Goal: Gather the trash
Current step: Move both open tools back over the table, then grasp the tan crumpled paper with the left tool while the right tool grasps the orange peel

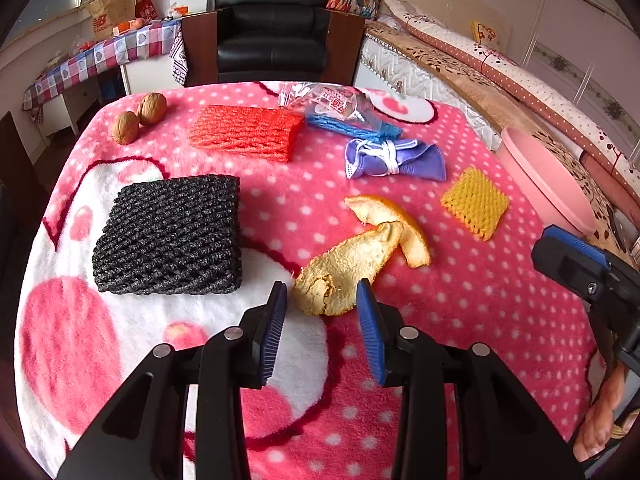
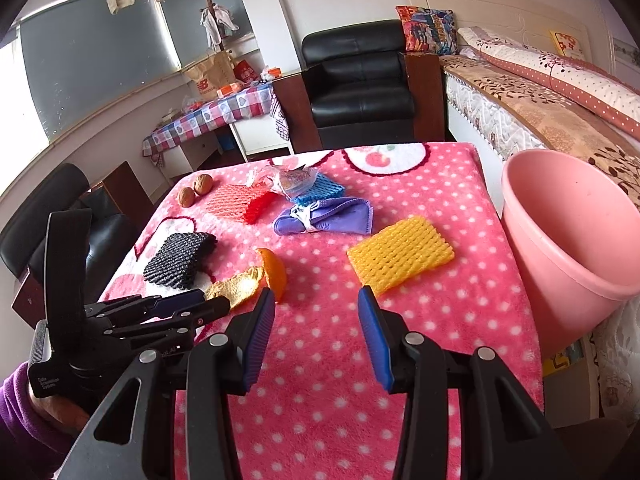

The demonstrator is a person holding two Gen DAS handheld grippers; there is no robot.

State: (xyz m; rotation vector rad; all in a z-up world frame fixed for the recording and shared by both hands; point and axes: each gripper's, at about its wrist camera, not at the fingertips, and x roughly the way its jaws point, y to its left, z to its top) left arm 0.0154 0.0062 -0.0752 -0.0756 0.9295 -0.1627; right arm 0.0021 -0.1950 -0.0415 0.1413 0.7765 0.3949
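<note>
The left gripper (image 1: 322, 294) is tilting steeply down over the pink polka-dot blanket (image 1: 460, 320), its jaws standing apart with the near end of an orange peel (image 1: 348, 276) lying between the blue fingertips (image 1: 366, 300); the pads are not pressing on it. Seen from the right wrist camera, this gripper (image 2: 208, 300) is reaching in low from the left, a purple sleeve (image 2: 18, 412) showing behind its handle. The right gripper (image 2: 316, 300) is pointing down at a shallower slant over bare blanket, jaws apart and holding nothing, with the yellow foam net (image 2: 400, 254) lying just beyond its right fingertip.

The peel is lying in two curled pieces that touch, the second piece (image 1: 394, 224) arching away toward the middle of the blanket. A black foam net (image 1: 172, 236) is sitting just left of the left gripper, near the peel but apart from it. Farther back, a red foam net (image 1: 246, 132) is lying beside a blue foam net (image 1: 352, 128), which has a clear crumpled plastic wrapper (image 1: 324, 100) resting on it. A folded purple face mask (image 1: 394, 158) with white straps is lying between the blue net and the yellow one. Two walnuts (image 1: 138, 118) are touching each other at the far left corner. A pink plastic bucket (image 2: 576, 248) is standing off the blanket's right edge, beside the bed (image 2: 540, 120), its mouth tilted toward the camera. A black leather armchair (image 1: 272, 28) is standing behind the table
</note>
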